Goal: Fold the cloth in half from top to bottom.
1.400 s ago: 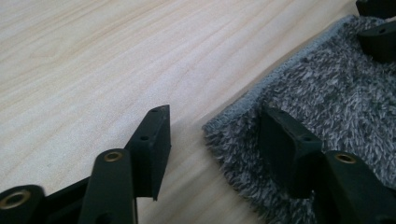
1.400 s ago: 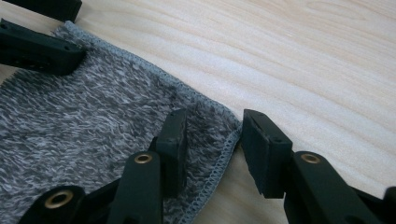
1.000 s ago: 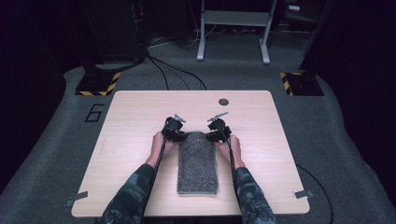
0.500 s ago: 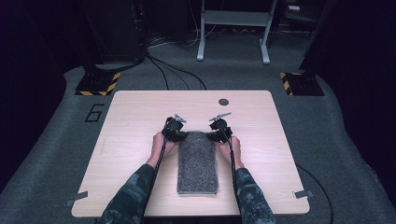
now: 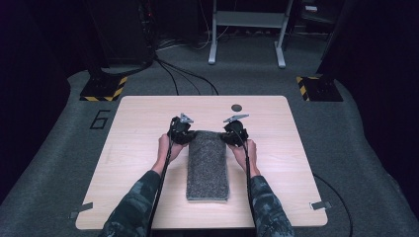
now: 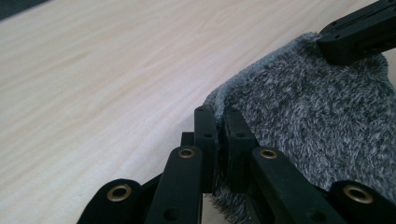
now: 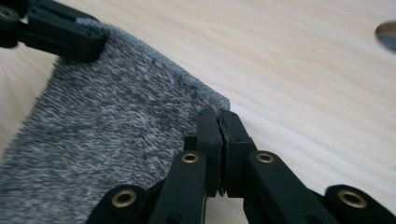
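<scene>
Two grippers are closed on the far corners of a grey towel [image 5: 207, 163], which is laid flat on the wooden table [image 5: 133, 148] as a long folded strip. The strip runs from the grippers back towards the person, between the two forearms, and its near end stops just before the table edge.

The left gripper [image 5: 182, 133] is seen in the high view at the far left corner of the towel. In the left gripper view its jaws are pressed almost together, and a thin fold of the fabric edge is pinched between them. The right gripper [image 5: 233, 134] is held at the far right corner. In the right gripper view its jaws are shut in the same way, and the corner of the cloth is caught between their tips.

The towel surface is fluffy, with short fibres in mixed light and dark grey, so it looks speckled. Along its border a narrow stitched hem is visible in the right gripper view. Between the two grippers the far edge is slightly raised from the table, while the rest lies flat.

A small dark round object [image 5: 236, 107] is seen on the table beyond the right gripper, well apart from the towel.
</scene>
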Action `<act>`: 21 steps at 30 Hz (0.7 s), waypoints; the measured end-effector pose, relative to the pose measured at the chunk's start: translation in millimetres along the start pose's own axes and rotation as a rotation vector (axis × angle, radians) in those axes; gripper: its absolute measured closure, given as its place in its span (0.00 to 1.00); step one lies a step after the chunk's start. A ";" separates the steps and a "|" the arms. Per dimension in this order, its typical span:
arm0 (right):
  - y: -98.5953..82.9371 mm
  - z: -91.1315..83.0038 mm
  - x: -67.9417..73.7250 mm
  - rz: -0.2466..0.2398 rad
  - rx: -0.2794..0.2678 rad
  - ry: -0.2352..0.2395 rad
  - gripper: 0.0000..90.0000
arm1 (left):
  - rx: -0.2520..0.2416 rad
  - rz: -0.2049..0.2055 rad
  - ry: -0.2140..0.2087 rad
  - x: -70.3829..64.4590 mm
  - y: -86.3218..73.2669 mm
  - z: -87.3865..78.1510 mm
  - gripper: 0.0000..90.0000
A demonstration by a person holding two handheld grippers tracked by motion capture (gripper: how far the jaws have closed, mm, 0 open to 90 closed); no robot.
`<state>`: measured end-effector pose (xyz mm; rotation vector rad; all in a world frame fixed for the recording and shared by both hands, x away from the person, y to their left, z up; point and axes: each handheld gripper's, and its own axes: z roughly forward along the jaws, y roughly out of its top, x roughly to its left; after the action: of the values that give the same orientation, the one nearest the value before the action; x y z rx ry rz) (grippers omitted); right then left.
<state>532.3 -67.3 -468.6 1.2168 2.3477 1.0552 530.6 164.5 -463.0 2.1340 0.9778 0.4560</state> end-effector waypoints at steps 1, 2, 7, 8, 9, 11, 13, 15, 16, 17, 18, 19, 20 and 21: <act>2.1 -3.3 -0.1 -0.003 -0.014 0.001 0.98 | -0.009 0.016 0.003 0.6 1.6 -3.1 0.96; 4.4 -6.7 0.8 0.001 -0.022 0.001 0.98 | -0.015 0.017 0.006 0.1 2.7 -5.1 0.96; 9.9 -21.0 3.0 -0.027 -0.071 -0.008 0.98 | -0.064 0.018 0.005 -1.9 8.0 -14.7 0.96; 10.1 -24.0 4.0 -0.027 -0.077 -0.010 0.98 | -0.067 0.029 0.004 -2.0 8.7 -16.4 0.96; 10.2 -26.2 4.1 -0.031 -0.083 -0.009 0.98 | -0.069 0.029 0.002 -2.8 9.4 -18.1 0.96; 9.9 -30.7 4.6 -0.022 -0.101 -0.010 0.98 | -0.080 0.034 -0.002 -4.4 10.4 -20.6 0.96; 10.1 -34.4 3.7 -0.030 -0.122 -0.004 0.98 | -0.095 0.036 -0.002 -6.0 11.5 -23.1 0.95; 10.0 -38.4 4.3 -0.033 -0.130 -0.006 0.98 | -0.105 0.041 -0.009 -7.1 12.5 -25.5 0.96; 10.1 -40.4 4.4 -0.034 -0.138 -0.009 0.98 | -0.108 0.046 -0.009 -8.0 13.2 -26.3 0.95; 10.4 -41.8 4.2 -0.034 -0.141 -0.007 0.98 | -0.105 0.054 -0.010 -8.4 14.2 -27.5 0.95; 10.5 -42.4 4.2 -0.033 -0.142 -0.011 0.98 | -0.118 0.053 -0.007 -9.2 14.7 -28.0 0.95; 10.5 -42.9 4.0 -0.034 -0.147 -0.015 0.98 | -0.125 0.049 -0.008 -9.7 16.1 -28.9 0.95; 10.7 -43.6 3.5 -0.038 -0.152 -0.013 0.98 | -0.130 0.052 -0.010 -9.6 16.8 -30.3 0.95; 10.5 -44.3 3.7 -0.035 -0.154 -0.013 0.98 | -0.138 0.051 -0.012 -9.9 17.8 -32.0 0.95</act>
<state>511.9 -81.4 -430.2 1.1184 2.2238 1.1884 514.8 164.2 -428.6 2.0386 0.8619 0.5197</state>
